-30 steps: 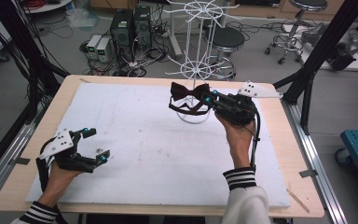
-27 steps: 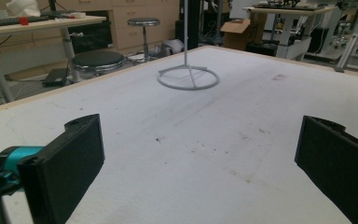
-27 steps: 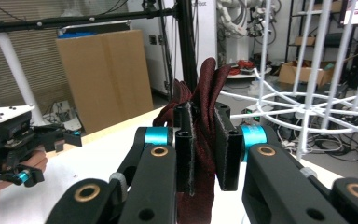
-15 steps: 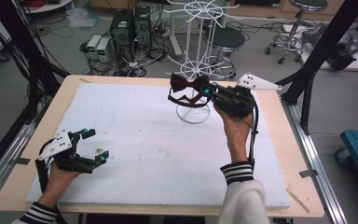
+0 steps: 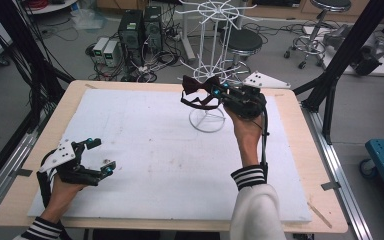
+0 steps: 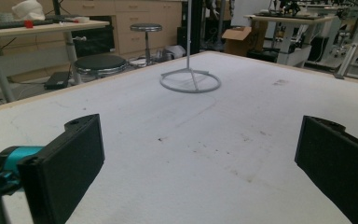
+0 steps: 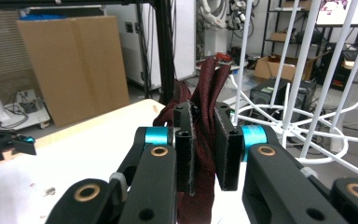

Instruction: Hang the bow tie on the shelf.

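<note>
Hanging the dark red bow tie point(image 5: 198, 86), clenched in the right tool point(image 5: 219, 91), wants its strap looped squarely over a white rack point(image 5: 215, 30) arm; left tool point(image 5: 99, 157) released.

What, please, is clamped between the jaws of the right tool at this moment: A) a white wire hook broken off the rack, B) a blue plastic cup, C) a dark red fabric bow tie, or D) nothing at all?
C: the right tool has its jaws closed on folds of a dark red fabric bow tie, held up beside the white wire display rack in the high view.
</note>
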`<action>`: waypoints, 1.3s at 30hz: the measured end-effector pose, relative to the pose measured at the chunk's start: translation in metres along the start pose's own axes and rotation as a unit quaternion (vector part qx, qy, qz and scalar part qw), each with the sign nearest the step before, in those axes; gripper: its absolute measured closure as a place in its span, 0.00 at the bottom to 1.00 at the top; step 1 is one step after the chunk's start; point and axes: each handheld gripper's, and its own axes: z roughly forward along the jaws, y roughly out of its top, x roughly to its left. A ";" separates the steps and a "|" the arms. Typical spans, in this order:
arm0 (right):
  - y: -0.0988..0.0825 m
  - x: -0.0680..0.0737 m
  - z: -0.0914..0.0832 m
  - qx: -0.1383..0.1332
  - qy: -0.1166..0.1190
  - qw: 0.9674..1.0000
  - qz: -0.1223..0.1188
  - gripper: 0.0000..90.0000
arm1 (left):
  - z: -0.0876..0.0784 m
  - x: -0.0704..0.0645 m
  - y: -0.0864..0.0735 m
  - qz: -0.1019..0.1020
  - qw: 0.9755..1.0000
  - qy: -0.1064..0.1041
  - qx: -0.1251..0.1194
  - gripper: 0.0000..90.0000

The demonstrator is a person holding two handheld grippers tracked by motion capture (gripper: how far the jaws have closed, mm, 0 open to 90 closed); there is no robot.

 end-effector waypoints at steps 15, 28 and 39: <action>0.004 -0.001 0.015 0.038 -0.037 0.998 -0.027 0.90 | 0.000 0.001 -0.001 -0.002 1.000 -0.002 0.001 0.02; 0.002 -0.004 0.026 0.060 -0.054 0.996 -0.038 0.90 | -0.004 0.001 -0.003 -0.001 1.000 -0.002 -0.006 0.02; 0.003 -0.005 0.030 0.064 -0.064 0.995 -0.049 0.88 | -0.006 0.002 -0.006 -0.001 1.000 0.000 -0.009 0.02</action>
